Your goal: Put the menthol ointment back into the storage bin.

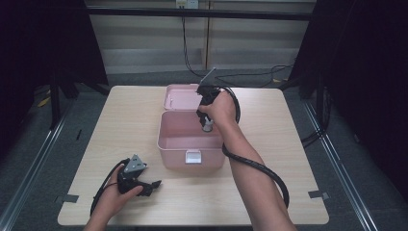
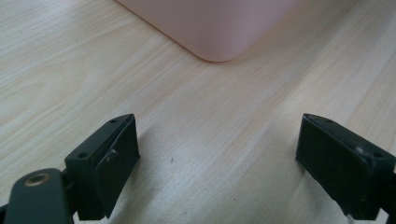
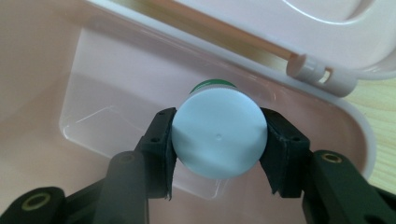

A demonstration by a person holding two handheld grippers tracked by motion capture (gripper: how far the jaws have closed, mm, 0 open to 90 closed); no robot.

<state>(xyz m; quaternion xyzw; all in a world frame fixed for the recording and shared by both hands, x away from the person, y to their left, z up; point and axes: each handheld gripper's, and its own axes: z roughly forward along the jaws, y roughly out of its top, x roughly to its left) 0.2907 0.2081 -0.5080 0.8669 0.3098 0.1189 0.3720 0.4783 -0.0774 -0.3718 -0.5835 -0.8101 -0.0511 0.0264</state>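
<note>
Resting near the front edge of the tabletop, the left claw lies spread wide and empty, just short of the pink box. Farther off, the right claw is clamped on a small bottle with a pale round cap and a green band below, its long axis upright, held directly over the box's open interior. Beyond, the lid lies folded back.
</note>
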